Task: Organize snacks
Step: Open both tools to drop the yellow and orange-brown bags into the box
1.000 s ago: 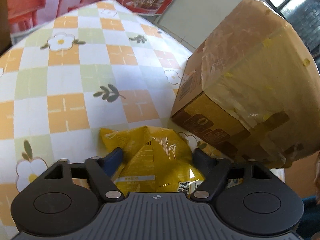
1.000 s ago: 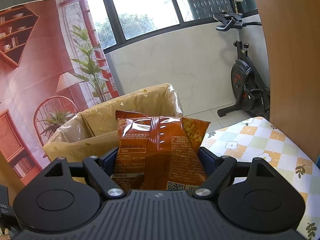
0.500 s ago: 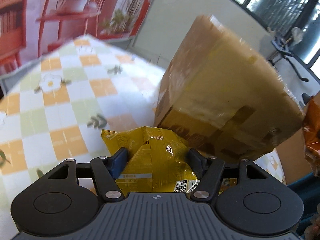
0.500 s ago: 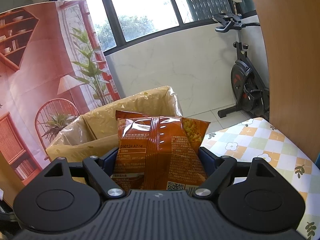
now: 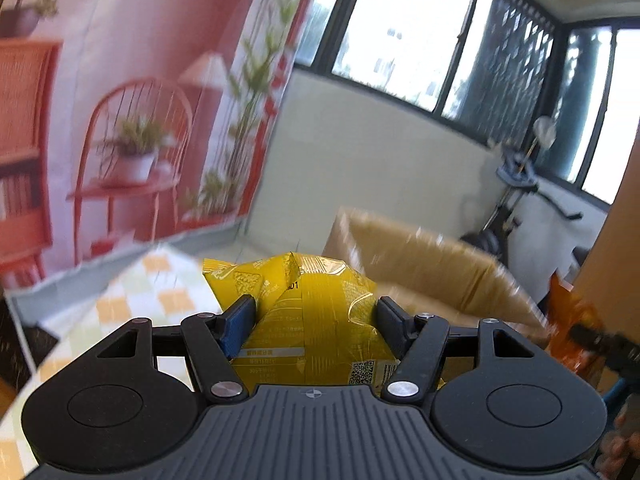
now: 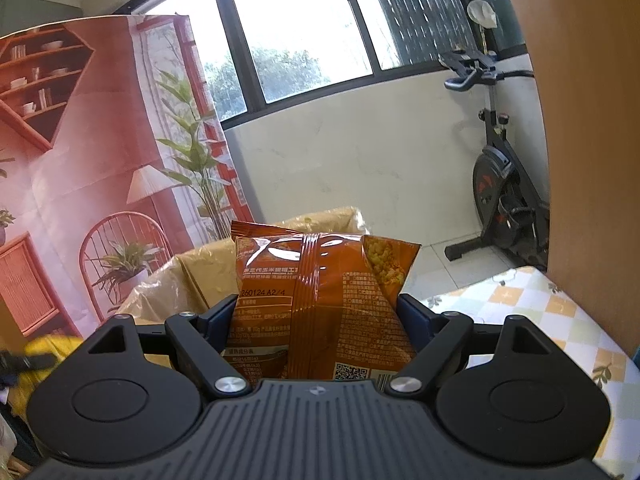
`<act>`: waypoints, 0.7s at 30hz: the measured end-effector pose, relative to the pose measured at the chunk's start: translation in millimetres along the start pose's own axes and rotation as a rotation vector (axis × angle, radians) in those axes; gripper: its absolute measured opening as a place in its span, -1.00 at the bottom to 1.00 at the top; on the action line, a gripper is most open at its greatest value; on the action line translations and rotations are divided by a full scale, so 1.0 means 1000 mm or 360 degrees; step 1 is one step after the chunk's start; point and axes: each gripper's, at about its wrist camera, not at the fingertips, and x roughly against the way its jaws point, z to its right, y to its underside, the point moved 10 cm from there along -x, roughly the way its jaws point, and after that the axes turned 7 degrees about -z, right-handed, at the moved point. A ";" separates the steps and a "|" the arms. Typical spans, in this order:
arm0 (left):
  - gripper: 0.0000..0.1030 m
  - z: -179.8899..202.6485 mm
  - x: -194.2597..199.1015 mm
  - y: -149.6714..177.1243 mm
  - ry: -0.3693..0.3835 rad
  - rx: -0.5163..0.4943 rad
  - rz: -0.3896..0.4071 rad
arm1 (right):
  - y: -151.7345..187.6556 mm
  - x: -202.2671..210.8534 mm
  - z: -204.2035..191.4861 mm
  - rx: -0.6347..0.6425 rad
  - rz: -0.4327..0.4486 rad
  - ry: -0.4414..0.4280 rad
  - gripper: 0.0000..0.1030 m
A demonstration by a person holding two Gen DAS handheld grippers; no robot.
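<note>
Left jaws (image 5: 316,316): pinching the yellow snack bag (image 5: 316,320). The bag sits upright between my two fingers, its crimped top edge above the fingertips, its printed code panel down near my body. These jaws have just been closing a little further, with the bag between them. The bag hangs in the air, clear of the bench (image 5: 132,300), whose checked orange-and-green cloth shows below and to the left.

Right jaws (image 6: 316,312): pinching the orange snack bag (image 6: 320,300). The bag stands upright between my fingers, back seam facing the camera, date print on its left half. It is also held in the air, above the level of the bench (image 6: 560,312), which shows at lower right.

Cardboard box (image 5: 420,272): open at the top, lined with yellowish plastic. In the left view it lies ahead and to the right of the yellow bag, blurred. In the right view the box (image 6: 192,276) stands directly behind the orange bag and to its left.

Cross-reference: the orange bag (image 5: 568,316) and part of my right jaws appear at the right edge of the left view; the yellow bag (image 6: 52,348) appears blurred at the lower left edge of the right view.

Background: a printed backdrop (image 6: 80,160) of red furniture, a window, an exercise bike (image 6: 504,184).
</note>
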 end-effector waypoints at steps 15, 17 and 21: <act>0.34 0.105 -0.087 -0.065 0.0254 -0.0163 0.0009 | -0.041 -0.057 -0.020 0.0172 0.0076 -0.0028 0.63; 0.34 0.106 -0.107 -0.066 0.0259 -0.0158 -0.0037 | -0.043 -0.073 -0.023 0.0183 0.0049 -0.0038 0.63; 0.35 0.105 -0.138 -0.061 0.0259 -0.0173 -0.0109 | -0.046 -0.101 -0.029 0.0220 -0.0004 -0.0053 0.63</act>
